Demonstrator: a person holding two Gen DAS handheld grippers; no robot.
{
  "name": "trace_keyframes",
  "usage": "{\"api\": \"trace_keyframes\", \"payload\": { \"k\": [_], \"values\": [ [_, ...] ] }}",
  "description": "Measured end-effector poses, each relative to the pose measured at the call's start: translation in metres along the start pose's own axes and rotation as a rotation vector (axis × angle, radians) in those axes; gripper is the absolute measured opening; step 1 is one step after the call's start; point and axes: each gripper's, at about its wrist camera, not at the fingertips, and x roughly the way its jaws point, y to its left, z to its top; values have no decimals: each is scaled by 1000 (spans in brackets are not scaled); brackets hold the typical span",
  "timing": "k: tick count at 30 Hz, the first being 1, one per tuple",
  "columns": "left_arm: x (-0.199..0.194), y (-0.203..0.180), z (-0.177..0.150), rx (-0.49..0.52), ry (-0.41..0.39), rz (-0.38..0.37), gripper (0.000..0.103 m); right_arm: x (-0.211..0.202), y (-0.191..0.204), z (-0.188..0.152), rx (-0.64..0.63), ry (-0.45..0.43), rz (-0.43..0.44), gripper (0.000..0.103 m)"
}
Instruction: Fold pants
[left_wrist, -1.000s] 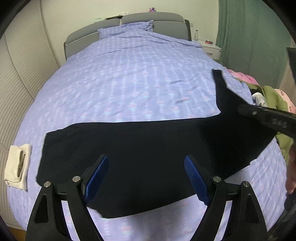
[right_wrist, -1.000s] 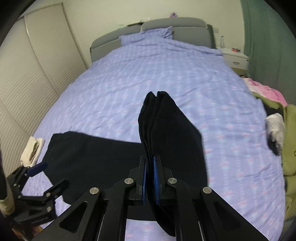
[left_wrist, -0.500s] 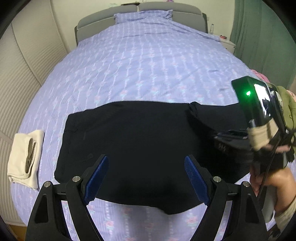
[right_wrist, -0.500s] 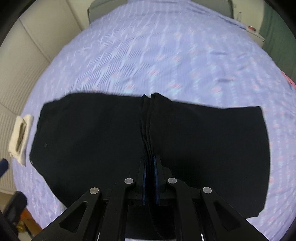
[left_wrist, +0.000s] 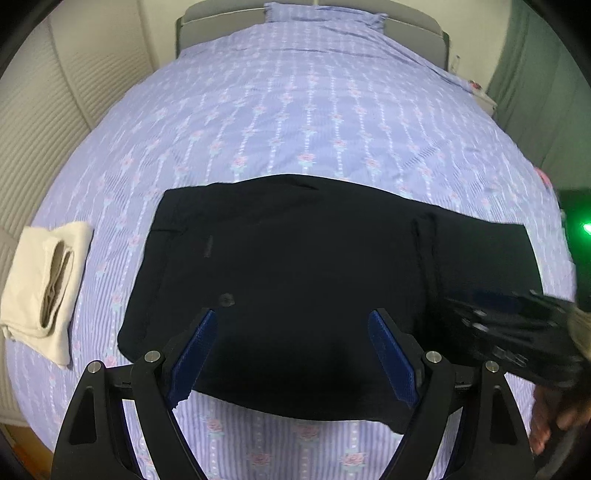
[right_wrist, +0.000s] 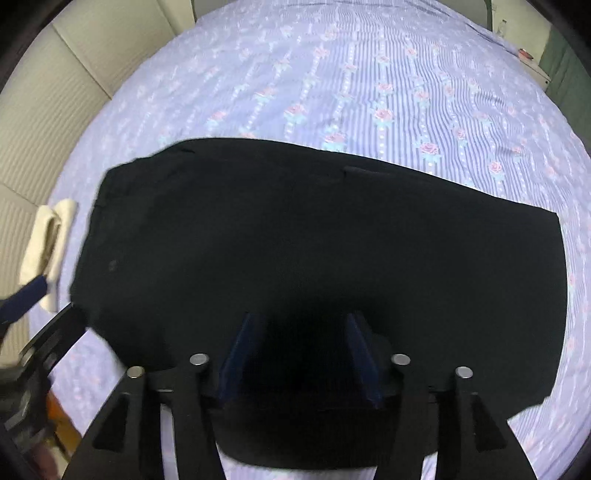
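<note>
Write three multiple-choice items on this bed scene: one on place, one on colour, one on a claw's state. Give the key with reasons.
1. Where is the cream folded cloth relative to the black pants?
A. on top of them
B. apart, on the bedspread past their left edge
C. under them

2. What colour are the claw pads?
A. red
B. blue
C. green

3. How does the right claw stand?
A. clamped on a raised fold
B. parted, fabric flat below
C. shut on the cream cloth

Key: B, bedspread shows between them; B, blue pads in both views; B, its jaws have just been opening, with a gap between the pads.

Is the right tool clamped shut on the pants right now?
No. The right tool has just been opening; its blue pads stand apart over the black pants, which lie flat on the bed.
</note>
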Motion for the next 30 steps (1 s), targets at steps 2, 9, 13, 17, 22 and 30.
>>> {"api": "trace_keyframes", "payload": {
  "k": [2,9,13,17,22,30],
  "values": [
    [0,19,-3,-20,10,-3,84,-10,8,-5,17,0,7,55],
    [-5,96,-26,-88,18,8,89,-33,58,-18,-31,-37,-43,71],
    [6,142,-38,-156,46,-23,89,-24,96,-15,-136,-15,-44,71],
    [27,180,-51,-288,93,-88,89,-6,127,-11,-207,13,-51,71],
    [50,223,-52,-444,108,-245,86,14,155,-4,-264,64,-49,71],
    [114,242,-38,-437,272,-404,65,30,179,23,-197,80,-26,71]
  ]
}}
